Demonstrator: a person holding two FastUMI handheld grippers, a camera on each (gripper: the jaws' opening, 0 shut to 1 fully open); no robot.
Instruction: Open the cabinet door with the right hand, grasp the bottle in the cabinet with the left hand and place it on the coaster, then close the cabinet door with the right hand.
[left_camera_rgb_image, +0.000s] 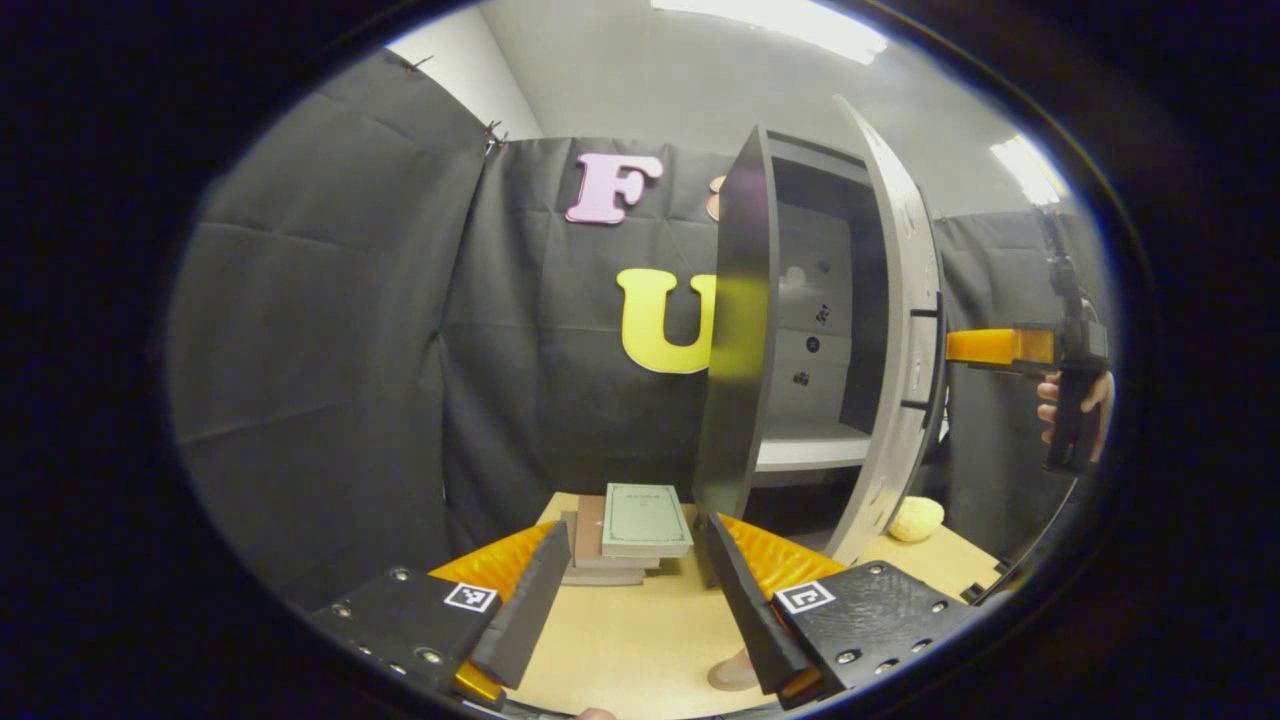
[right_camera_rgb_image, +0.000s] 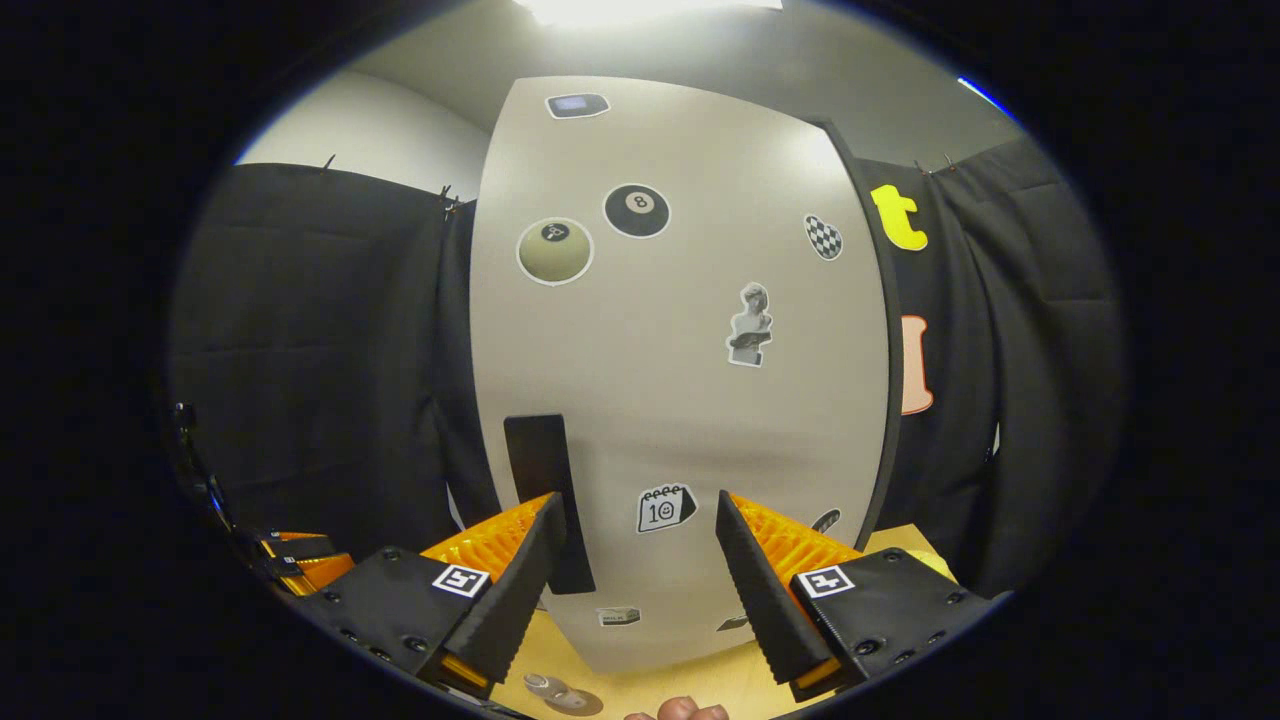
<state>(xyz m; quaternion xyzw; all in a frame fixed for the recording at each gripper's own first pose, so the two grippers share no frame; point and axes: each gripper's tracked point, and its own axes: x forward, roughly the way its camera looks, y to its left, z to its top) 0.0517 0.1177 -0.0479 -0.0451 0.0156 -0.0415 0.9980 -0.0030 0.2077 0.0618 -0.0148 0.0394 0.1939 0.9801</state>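
The cabinet (left_camera_rgb_image: 800, 330) stands on the far side of the counter (left_camera_rgb_image: 640, 620) with its door (left_camera_rgb_image: 905, 350) swung partly open, edge-on in the left gripper view, so the pale shelf (left_camera_rgb_image: 810, 445) and back wall inside show. In the right gripper view the door's (right_camera_rgb_image: 680, 380) outer face is close ahead, pale and dotted with stickers, with a dark handle (right_camera_rgb_image: 545, 490) low on its left side. At the near edge of the counter in that view lies a small bottle (right_camera_rgb_image: 555, 692) on a round coaster (right_camera_rgb_image: 585, 703); the left gripper view catches only a pale sliver (left_camera_rgb_image: 735, 672) at its near edge, too cut off to identify.

The right hand-held gripper (right_camera_rgb_image: 640, 560) is spread wide, its left finger (right_camera_rgb_image: 520, 580) just in front of the handle, neither finger pressing on it. From the left gripper view it (left_camera_rgb_image: 985, 347) reaches toward the door's edge, held by a hand (left_camera_rgb_image: 1075, 400).

The left hand-held gripper (left_camera_rgb_image: 635, 585) is also spread, holding nothing, low over the counter. Beyond it lies a stack of books (left_camera_rgb_image: 630, 530), left of the cabinet. A yellow sponge (left_camera_rgb_image: 915, 518) rests right of the cabinet.
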